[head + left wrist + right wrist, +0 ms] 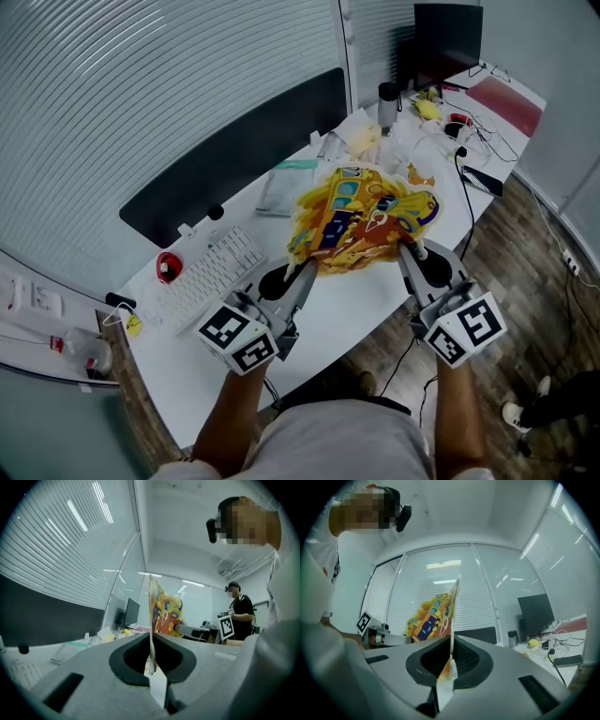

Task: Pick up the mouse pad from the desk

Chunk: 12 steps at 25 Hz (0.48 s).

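Left gripper [303, 270] jaws pinched tight on the near left edge of the mouse pad [361, 217], right gripper [410, 247] jaws pinched tight on its near right edge, colourful pad raised between both above the white desk [352, 323], keyboard [211, 272] further left, dark monitor [448, 37] at the far end

Head view: the mouse pad [361, 217], held up crumpled, screens the desk [349, 314] surface behind it. Its two near corners disappear inside the left gripper [302, 272] and the right gripper [410, 247], and its printed design is too blurred to identify. In both gripper views the pad stands edge-on where the jaws clamp it, so that part of its face is unseen. The clutter [427, 117] at the desk's far end is too small to name, and a bystander's leg [562, 398] is cut off by the right edge.
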Tool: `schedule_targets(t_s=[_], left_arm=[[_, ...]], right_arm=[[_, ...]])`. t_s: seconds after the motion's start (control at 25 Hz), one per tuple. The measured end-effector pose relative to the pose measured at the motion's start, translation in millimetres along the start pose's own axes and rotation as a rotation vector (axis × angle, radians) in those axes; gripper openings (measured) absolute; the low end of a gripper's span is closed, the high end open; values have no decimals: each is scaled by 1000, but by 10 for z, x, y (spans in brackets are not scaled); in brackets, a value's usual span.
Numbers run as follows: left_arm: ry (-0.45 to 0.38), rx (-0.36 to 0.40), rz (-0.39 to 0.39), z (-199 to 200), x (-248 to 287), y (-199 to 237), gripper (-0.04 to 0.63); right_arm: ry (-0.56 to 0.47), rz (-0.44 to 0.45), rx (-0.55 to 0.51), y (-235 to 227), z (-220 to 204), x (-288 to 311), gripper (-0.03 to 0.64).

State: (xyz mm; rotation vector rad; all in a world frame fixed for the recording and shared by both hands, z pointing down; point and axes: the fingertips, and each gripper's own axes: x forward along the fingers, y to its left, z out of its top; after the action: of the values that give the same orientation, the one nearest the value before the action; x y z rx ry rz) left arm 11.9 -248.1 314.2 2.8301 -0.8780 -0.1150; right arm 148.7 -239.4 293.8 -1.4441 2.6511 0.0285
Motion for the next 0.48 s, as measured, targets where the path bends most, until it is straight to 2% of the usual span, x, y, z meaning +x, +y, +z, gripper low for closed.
schedule_targets(t_s=[0.48], left_arm=[[-5,18,-15,3,-5,1,23]], right_arm=[[12,-24,-1,-1,-30,2,20]])
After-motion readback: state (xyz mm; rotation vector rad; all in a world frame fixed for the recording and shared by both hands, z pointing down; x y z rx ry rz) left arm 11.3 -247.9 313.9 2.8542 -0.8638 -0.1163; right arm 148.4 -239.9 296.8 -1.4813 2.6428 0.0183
